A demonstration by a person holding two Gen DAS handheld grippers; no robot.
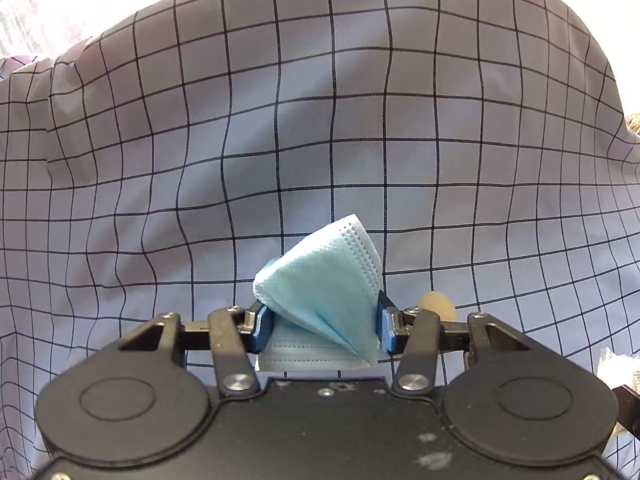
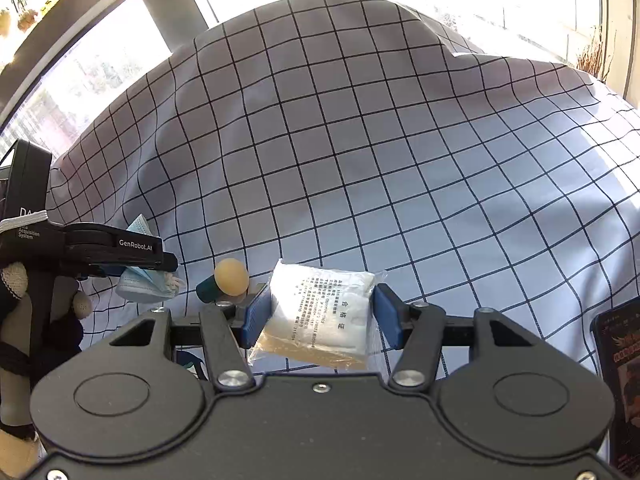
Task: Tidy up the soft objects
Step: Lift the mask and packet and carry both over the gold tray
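Our left claw [image 1: 320, 320] pinches a folded blue mask [image 1: 320, 284] between its fingers, and our right claw [image 2: 320, 316] squeezes a clear bag [image 2: 320, 316] with white stuff inside. We think we are mid-carry, so next each soft thing needs a tidy spot. Under both claws lies a checked cloth [image 2: 400, 160], with bright windows [image 2: 100, 60] far ahead.

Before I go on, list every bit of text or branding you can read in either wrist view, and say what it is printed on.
"GenRobot.AI": white lettering on the side of the left claw, seen from the right wrist.
"Acquisition System": small white print on that device's body; a larger word above it is partly hidden.
Clear plastic packet between the right claw fingers: black Chinese print and numbers, too small to read.
Dark box at right: blurred, unreadable.
Blue face mask: no text.
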